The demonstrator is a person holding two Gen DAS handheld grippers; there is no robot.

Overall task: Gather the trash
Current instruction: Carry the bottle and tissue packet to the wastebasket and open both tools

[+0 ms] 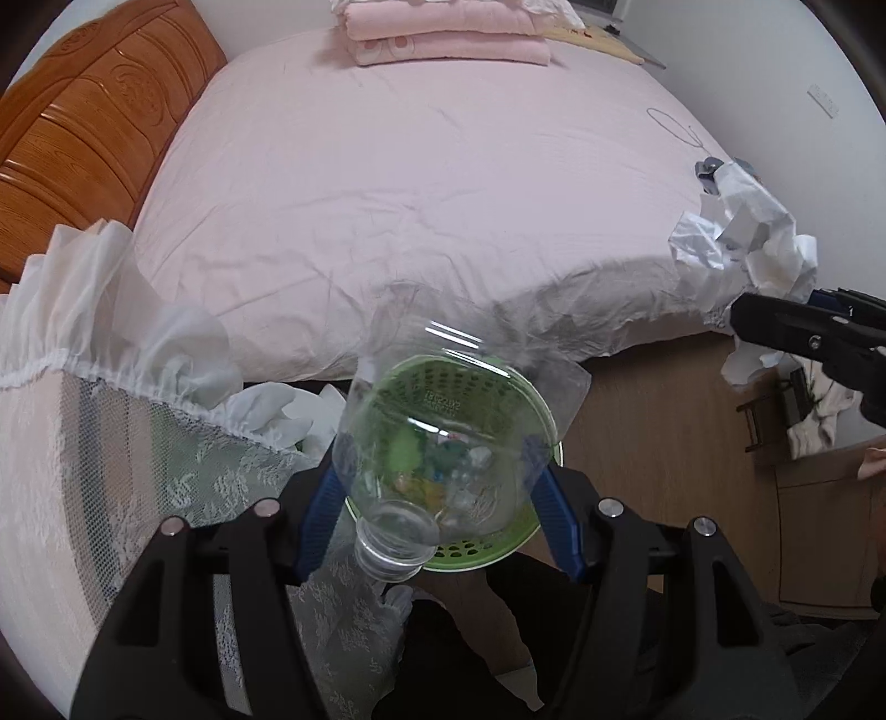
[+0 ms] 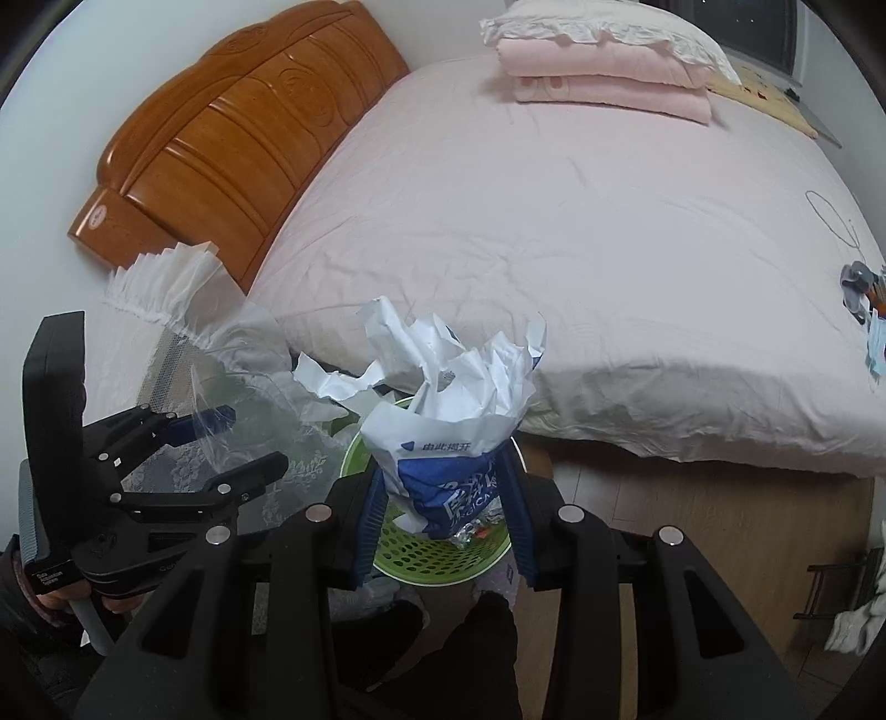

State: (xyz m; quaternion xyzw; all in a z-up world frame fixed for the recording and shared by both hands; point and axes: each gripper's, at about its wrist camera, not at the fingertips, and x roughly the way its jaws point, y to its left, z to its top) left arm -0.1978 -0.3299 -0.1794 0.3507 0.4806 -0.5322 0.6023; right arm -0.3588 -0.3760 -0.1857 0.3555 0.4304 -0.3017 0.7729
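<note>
Pink bed [image 1: 443, 183] with folded blankets [image 1: 448, 39] fills the background, a wooden headboard [image 2: 238, 127] on the left and a lacy white cover [image 1: 111, 387] crowding the green basket [image 1: 487, 554] on the floor. Left gripper [image 1: 437, 482] is clamped on a clear plastic bottle [image 1: 432, 443] right over that basket. Right gripper [image 2: 443, 498] is squeezing a crumpled white-and-blue bag [image 2: 443, 421] above it too, printed "由此撕开" as best I can read.

1. The left tongs [image 1: 437, 471] are built of matte black plastic arms, with ribbed blue pads [image 1: 318, 509] on the fingers.
2. Round silver screws [image 1: 267, 507] are set along the arms.
3. The right tongs [image 2: 443, 498] are made alike.
4. A dark sleeve [image 2: 16, 609] is worn.
</note>
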